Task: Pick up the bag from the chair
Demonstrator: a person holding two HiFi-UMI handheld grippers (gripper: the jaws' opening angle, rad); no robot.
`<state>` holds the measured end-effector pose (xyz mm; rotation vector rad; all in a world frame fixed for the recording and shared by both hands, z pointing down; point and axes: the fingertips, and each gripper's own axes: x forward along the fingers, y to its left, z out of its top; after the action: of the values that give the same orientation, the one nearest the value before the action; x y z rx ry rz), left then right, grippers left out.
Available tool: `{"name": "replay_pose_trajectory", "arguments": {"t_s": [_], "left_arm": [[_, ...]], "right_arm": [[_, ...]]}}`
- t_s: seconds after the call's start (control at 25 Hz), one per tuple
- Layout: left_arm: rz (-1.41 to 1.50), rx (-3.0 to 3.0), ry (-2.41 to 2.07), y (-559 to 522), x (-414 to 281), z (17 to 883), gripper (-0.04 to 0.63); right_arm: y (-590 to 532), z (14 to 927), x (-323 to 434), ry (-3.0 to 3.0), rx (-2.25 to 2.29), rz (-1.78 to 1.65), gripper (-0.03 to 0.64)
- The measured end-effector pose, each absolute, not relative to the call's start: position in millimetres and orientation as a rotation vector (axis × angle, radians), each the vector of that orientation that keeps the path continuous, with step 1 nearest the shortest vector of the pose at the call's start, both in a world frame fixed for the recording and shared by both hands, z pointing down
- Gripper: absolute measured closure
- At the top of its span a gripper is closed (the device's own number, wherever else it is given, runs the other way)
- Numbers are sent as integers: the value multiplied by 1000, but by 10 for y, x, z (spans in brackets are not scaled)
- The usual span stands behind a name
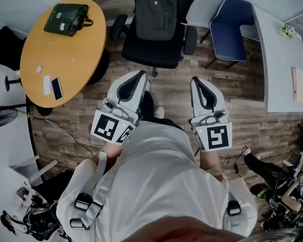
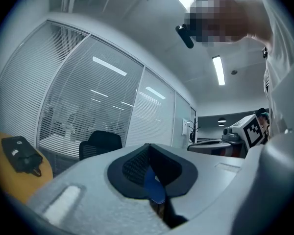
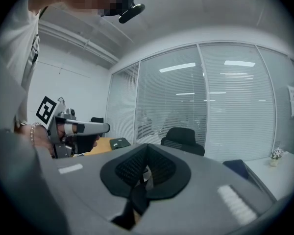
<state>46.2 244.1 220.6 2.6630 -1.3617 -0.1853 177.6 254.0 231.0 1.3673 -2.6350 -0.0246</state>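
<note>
A dark grey backpack [image 1: 155, 14] stands upright on the seat of a black office chair [image 1: 151, 52] at the top middle of the head view. My left gripper [image 1: 140, 74] and right gripper [image 1: 196, 79] are held side by side over the wooden floor, both pointing at the chair and a short way from it. Each one has its jaws shut with nothing between them. The left gripper view shows its closed jaws [image 2: 148, 151] and the black chair [image 2: 100, 143] beyond. From the right gripper view, its closed jaws [image 3: 147, 153] face that chair [image 3: 182, 137].
A round wooden table [image 1: 60, 49] stands at the left with a dark green pouch [image 1: 66, 19] and a phone [image 1: 56, 88] on it. A blue chair [image 1: 231, 26] and a white desk [image 1: 280, 59] are at the right. Cables and gear lie on the floor at both lower corners.
</note>
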Motion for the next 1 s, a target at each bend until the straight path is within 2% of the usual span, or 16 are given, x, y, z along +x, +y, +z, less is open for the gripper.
{"name": "replay_pose_trajectory", "arguments": {"t_s": [0.52,1.0], "left_arm": [[-196,2659,-1337,1458,238,2332,593],[-182,2662,-1314,188,-295,2401,592]], "right_arm": [[1589,2404,1497,-2612,1349,-49,614],[350,2409,957,-2574,1365,-66,614]]}}
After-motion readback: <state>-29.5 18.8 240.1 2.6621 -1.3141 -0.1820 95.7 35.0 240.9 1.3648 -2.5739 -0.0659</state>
